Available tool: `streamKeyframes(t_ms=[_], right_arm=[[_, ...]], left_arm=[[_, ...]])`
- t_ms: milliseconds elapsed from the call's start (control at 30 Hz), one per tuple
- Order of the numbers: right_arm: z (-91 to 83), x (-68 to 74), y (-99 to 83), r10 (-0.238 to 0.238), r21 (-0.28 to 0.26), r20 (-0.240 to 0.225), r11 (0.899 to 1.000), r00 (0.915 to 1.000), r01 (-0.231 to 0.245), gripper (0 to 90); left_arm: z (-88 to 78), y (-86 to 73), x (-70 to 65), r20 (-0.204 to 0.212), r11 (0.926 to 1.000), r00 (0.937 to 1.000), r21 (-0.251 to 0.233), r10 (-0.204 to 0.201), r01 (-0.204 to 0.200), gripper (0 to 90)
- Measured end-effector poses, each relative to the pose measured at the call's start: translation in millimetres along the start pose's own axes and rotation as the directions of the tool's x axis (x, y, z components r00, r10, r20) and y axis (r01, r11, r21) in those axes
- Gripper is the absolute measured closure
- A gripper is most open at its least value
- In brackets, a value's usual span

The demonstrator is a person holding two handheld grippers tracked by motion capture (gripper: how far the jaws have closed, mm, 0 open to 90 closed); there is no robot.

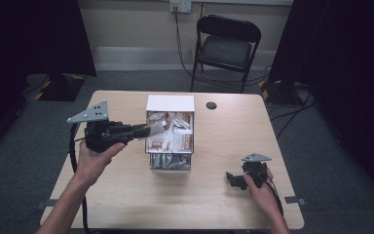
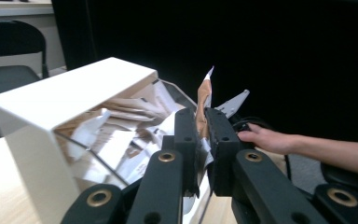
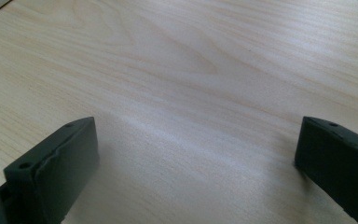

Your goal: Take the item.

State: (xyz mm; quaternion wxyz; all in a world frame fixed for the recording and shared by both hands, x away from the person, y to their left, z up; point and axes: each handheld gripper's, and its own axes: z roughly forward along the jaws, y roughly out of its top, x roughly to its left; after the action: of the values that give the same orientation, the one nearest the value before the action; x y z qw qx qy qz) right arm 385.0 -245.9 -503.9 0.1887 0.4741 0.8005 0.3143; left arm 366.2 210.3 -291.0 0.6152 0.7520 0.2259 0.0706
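Brown-and-white paper sachet (image 2: 204, 100) sits pinched in our left gripper (image 2: 200, 135) above the clear box (image 1: 170, 168); our right gripper (image 3: 196, 154) gapes wide, empty.

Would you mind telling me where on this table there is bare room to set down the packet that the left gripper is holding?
The bare wood of the table between the white box and the near edge is free, as is the strip left of the box, under the left gripper shut on its packet. The right gripper, open, occupies the near right. The box itself is crowded.
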Motion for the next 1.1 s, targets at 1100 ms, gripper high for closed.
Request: streamKeyframes(t_ms=[1100], right_arm=[[0.0, 0.0, 0.0, 0.000, 0.000, 0.000, 1.000, 1.0000, 0.000, 0.0]], left_arm=[[-53.8, -12.0, 15.5, -0.120, 0.9997, 0.9924, -0.011, -0.025, 0.024, 84.5]])
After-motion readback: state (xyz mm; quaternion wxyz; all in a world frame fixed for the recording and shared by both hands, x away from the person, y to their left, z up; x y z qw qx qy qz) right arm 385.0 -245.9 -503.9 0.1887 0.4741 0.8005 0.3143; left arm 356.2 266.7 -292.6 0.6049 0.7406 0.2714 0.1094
